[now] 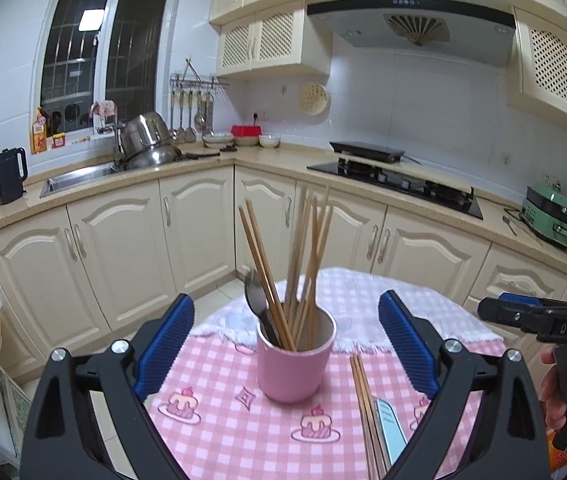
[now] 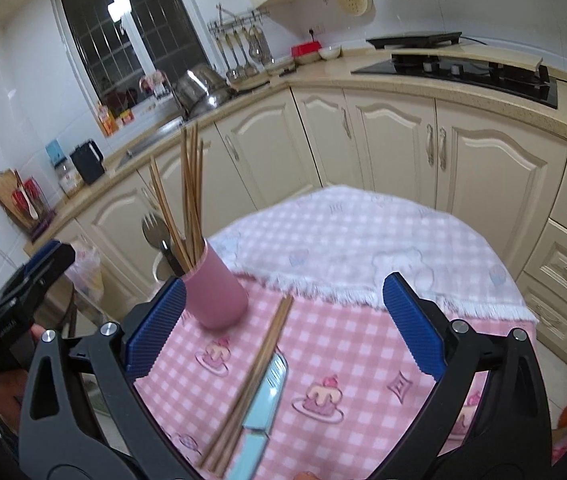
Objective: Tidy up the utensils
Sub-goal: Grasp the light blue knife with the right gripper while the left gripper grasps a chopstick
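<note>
One pink cup (image 1: 294,356), one dark spork (image 1: 254,300), one light-blue knife (image 2: 264,408), one loose bundle of chopsticks (image 2: 255,376) lying flat; the upright chopsticks (image 1: 303,264) are too many to count surely.

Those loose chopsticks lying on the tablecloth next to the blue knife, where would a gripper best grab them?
Probably from above, across the middle of the chopsticks, with the right gripper, which is open over them. They lie flat in a tight bundle; the knife sits close against their near half, so gripping nearer the pink cup avoids it.

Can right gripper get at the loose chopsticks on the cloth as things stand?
Probably yes: the right gripper is open, the chopsticks lie flat between its fingers; only the light-blue knife lies against them.
</note>
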